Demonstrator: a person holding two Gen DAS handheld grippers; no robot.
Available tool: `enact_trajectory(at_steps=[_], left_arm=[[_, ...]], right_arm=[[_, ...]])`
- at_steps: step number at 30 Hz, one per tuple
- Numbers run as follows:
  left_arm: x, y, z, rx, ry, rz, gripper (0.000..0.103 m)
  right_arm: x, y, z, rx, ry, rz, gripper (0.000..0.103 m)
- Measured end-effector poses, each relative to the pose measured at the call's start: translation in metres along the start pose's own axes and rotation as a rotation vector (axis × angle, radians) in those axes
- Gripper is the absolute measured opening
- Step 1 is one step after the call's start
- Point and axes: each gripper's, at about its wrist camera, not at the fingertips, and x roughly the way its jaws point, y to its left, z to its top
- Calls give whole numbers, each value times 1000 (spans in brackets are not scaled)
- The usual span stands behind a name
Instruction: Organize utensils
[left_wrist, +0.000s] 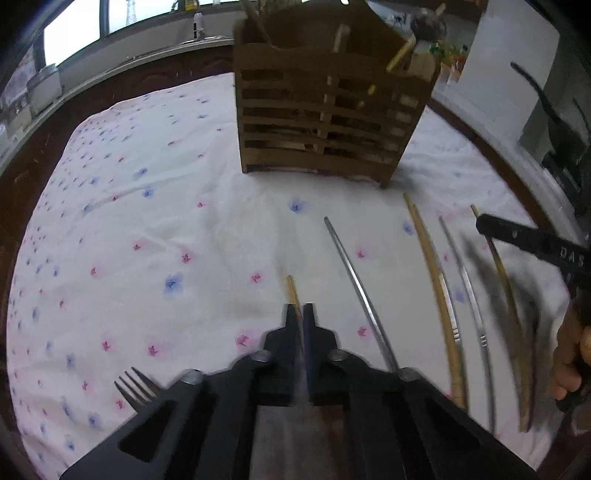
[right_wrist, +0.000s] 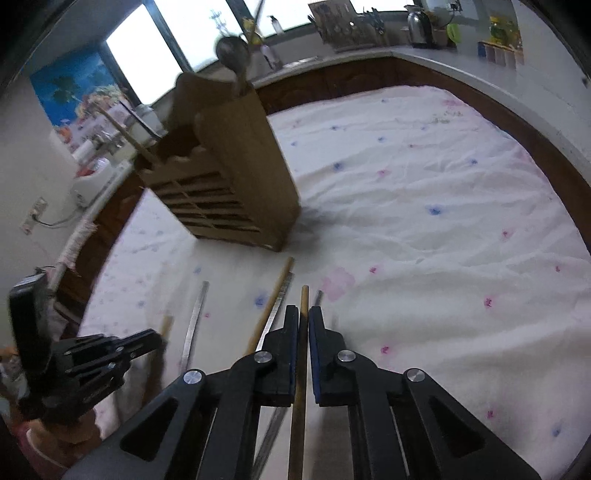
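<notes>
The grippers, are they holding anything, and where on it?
Yes. The left gripper pinches a wooden chopstick just below its tip. The right gripper pinches another wooden chopstick, also near its tip.

My right gripper (right_wrist: 303, 317) clamped on wooden chopstick (right_wrist: 303, 299), pointing toward wooden utensil holder (right_wrist: 236, 177). Metal chopsticks (right_wrist: 194, 325) on cloth (right_wrist: 424, 221) near holder. Left gripper (right_wrist: 147, 341) lower left.

Slatted wooden caddy (left_wrist: 325, 122), wrinkled floral cloth (left_wrist: 147, 240), shiny metal chopstick (left_wrist: 354, 280)
</notes>
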Motion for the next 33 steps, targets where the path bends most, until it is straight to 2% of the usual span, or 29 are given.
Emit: enact_trajectory(at_steps=[7,10,12,14,16,19,21,22,23,25,28,33], left_arm=[[-38,6,-2,-25,-80,-41,0],[-35,7,-5,-23,-47,-37,0],[-26,8,-6,-35,-13,-43,5],[-20,4,-7,-30,12,-30,25],[-10,-1,-6,-12,25,9,28],[6,-7,-4,6,64,34,28],[11,-14,-1,35,50,67,26],[13,-18,1,62,47,92,19],[16,-21,2,80,41,103,7],[16,-23,3,82,39,105,5],[4,-18,2,52,6,78,4],[-51,-6,-3,-28,-113,-14,3]], right_arm=[[-23,5,-2,-22,-39,21,5],[-20,6,-5,-25,-30,10,5],[-18,4,-8,-17,-19,11,5],[-20,5,-12,-13,-21,15,5],[-23,5,-15,-13,-23,18,5],[-27,5,-16,-10,-26,25,5],[-28,5,-16,-10,-31,23,5],[-29,6,-16,-9,-33,27,5],[-30,6,-16,-8,-34,32,5],[-33,8,-17,-10,-39,38,5],[-41,12,-16,-16,-55,52,5],[-64,22,-13,-30,-105,76,5]])
